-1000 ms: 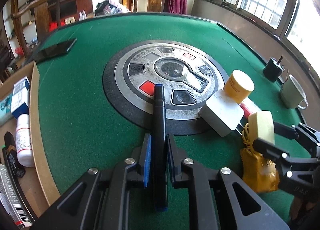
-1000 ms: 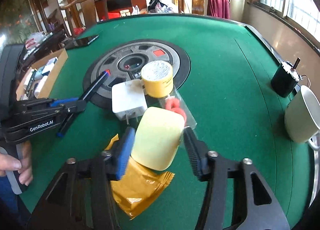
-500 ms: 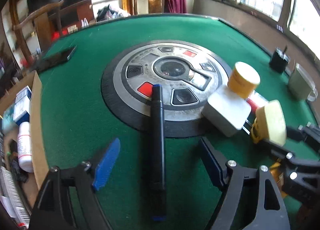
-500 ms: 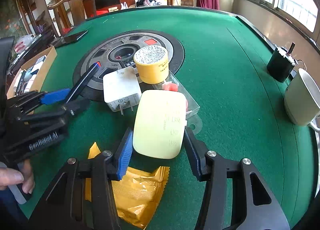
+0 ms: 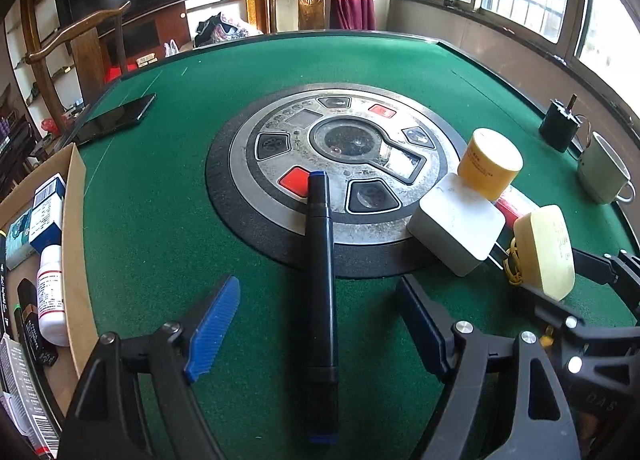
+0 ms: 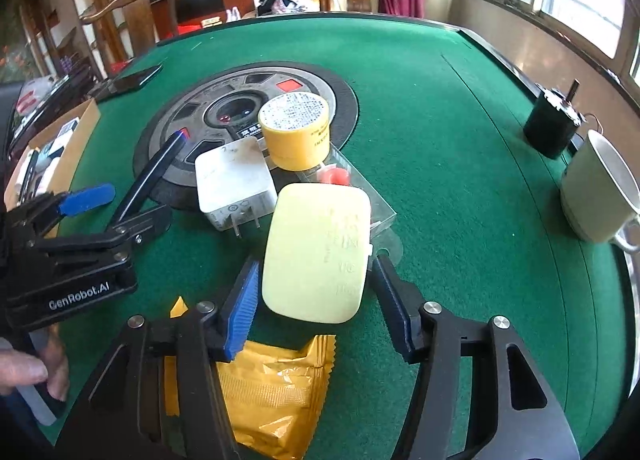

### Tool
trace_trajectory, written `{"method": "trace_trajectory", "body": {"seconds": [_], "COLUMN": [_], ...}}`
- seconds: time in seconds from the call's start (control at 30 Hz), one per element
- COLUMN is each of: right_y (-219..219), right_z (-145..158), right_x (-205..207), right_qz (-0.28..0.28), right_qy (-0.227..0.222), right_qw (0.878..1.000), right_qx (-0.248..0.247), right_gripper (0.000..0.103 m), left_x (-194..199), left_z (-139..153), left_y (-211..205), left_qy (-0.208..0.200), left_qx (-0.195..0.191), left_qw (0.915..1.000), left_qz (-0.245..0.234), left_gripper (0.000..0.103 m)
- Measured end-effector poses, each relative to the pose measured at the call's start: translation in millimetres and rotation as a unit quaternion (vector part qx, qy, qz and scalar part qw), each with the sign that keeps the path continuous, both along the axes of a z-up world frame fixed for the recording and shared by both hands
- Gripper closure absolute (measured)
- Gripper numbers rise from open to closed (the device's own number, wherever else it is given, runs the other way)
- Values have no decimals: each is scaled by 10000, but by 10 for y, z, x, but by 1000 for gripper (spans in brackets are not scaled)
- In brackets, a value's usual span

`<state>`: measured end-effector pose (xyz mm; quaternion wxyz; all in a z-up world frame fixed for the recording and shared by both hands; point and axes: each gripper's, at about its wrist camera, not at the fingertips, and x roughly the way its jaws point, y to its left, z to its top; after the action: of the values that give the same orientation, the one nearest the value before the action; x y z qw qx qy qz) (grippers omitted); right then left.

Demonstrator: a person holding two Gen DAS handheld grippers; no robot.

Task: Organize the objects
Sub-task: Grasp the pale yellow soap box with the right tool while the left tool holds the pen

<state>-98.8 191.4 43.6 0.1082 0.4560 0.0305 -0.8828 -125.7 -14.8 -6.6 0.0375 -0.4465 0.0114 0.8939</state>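
Both grippers hang over the near edge of the green table (image 5: 160,188). Left gripper (image 5: 320,324) stands wide open, its pads well clear of the one dark pen (image 5: 322,280) lying between them, the pen's far tip resting on the round centre panel (image 5: 344,164).

Right gripper (image 6: 316,300) is opening; the one pale yellow soap bar (image 6: 320,252) sits between its pads with a gap showing on each side, lying partly over a yellow foil packet (image 6: 272,388) and a clear plastic case (image 6: 360,188).

One white charger (image 6: 234,184) and one yellow jar (image 6: 294,132) crowd just beyond the bar.

Broad bare felt runs toward the far edge. One white mug (image 6: 600,196) and one black motor (image 6: 554,120) keep to the right edge, one phone (image 5: 114,120) to the far left corner, one cardboard box (image 5: 76,260) off the left edge.
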Motion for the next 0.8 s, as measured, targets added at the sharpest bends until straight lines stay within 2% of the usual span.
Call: {"method": "trace_trajectory", "body": {"seconds": [0.03,0.1,0.27,0.3,0.33,0.4,0.57,0.67,0.73,0.77,0.8], "right_y": [-5,-11,-47,-40,-19,15,65,107,158,189,217], "right_z": [-12,-21,-26,-25,-15,6,15,19,33,45,59], "right_x": [0,8,26,28,31,39,15,-2,-12,-20,-19], "right_qz": [-56,-40,13,-4,-90,-168,-310,-420,-513,-550,-607], "right_qy": [-16,-9,-9,-20,-1,73,2,-14,-14,-11,10], "right_qw": [10000,10000,9999,9999,9999,9998,9995,9991,9985,9982,9977], "right_qx": [42,29,124,129,104,62,-42,-108,-192,-257,-311], "right_gripper": [28,24,23,26,39,53,54,54,54,54,54], "left_x": [1,0,0,1,9,12,30,27,49,55,54], "left_z": [0,-1,-1,0,7,10,8,10,34,55,58], "left_y": [0,2,0,3,15,26,26,16,9,9,-4], "left_qy": [-1,-1,-1,-2,0,-3,-8,-15,74,100,85], "left_qx": [2,1,-3,-1,-1,-1,12,18,7,32,78], "left_qw": [10000,10000,10000,10000,10000,10000,10000,10000,10000,9999,9999], "left_qz": [-3,2,0,1,5,19,25,3,29,5,-9], "left_gripper": [23,23,22,22,22,22,18,21,46,71,84]}}
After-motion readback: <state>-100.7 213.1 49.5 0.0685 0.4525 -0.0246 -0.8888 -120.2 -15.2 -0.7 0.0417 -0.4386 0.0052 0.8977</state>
